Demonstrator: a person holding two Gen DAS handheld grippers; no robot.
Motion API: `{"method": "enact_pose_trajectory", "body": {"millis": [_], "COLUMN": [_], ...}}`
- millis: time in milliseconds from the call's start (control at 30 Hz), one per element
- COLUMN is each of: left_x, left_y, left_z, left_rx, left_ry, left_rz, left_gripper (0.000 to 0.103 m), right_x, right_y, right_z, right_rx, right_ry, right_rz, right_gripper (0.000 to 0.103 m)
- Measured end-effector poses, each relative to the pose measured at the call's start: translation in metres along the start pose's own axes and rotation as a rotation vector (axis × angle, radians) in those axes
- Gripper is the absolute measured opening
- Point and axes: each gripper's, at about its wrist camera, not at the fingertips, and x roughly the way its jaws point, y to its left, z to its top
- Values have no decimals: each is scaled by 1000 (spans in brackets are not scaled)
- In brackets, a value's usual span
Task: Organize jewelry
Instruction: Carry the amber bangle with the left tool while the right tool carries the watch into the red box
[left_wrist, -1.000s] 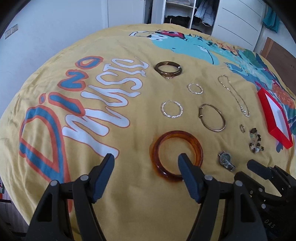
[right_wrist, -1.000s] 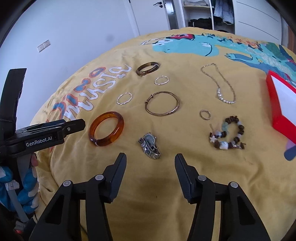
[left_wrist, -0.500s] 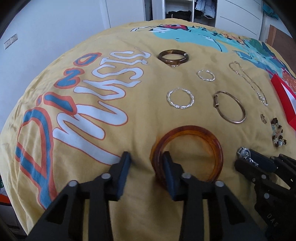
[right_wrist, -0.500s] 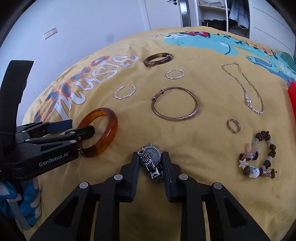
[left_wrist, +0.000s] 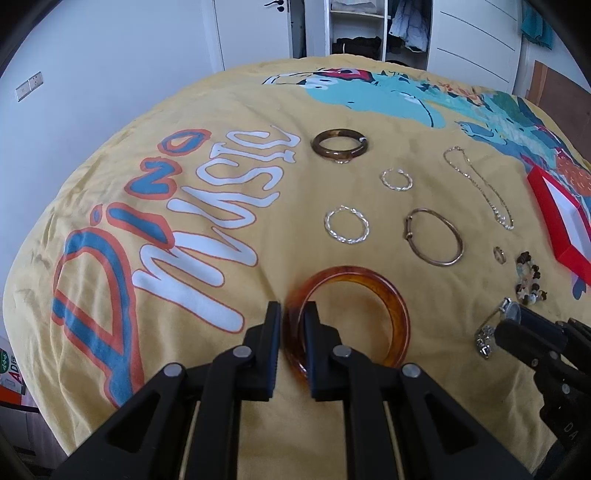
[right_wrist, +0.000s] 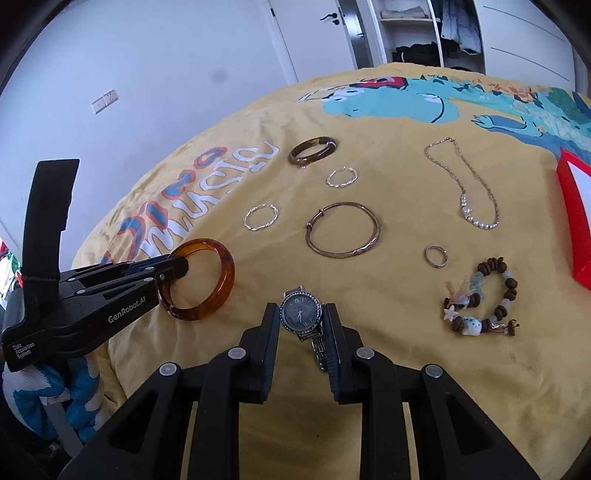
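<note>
On the yellow bedcover, my left gripper has its jaws closing on the near-left rim of the amber bangle, one pad inside the ring and one outside. The right wrist view shows that bangle tilted up off the cloth at the left gripper. My right gripper is shut on the silver watch, whose face stands upright between the pads while the strap hangs behind. In the left wrist view the right gripper and the watch sit at the lower right.
A red tray with a white inside lies at the right edge. Also on the cover are a dark bangle, two twisted silver hoops, a bronze bangle, a chain necklace, a ring and a bead bracelet.
Both grippers came forward and closed: the left on the amber bangle's rim, the right on the watch. The watch has gone from lying flat to standing up, and the bangle has tipped up.
</note>
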Motion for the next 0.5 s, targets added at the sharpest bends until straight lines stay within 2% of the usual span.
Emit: {"method": "enact_pose_trajectory", "body": {"millis": [200, 500], "left_x": [-21, -50], "left_y": [0, -19], "left_z": [6, 5], "left_rx": [-20, 30], "left_ry": [-24, -49], "left_rz": [-15, -36], "left_gripper": [11, 11], "right_x": [-37, -76], "right_y": [-14, -39], "right_z": [0, -5], "right_rx": [30, 74], "right_ry": [-53, -108], "right_rz": [-12, -42], "right_gripper": [24, 24]}}
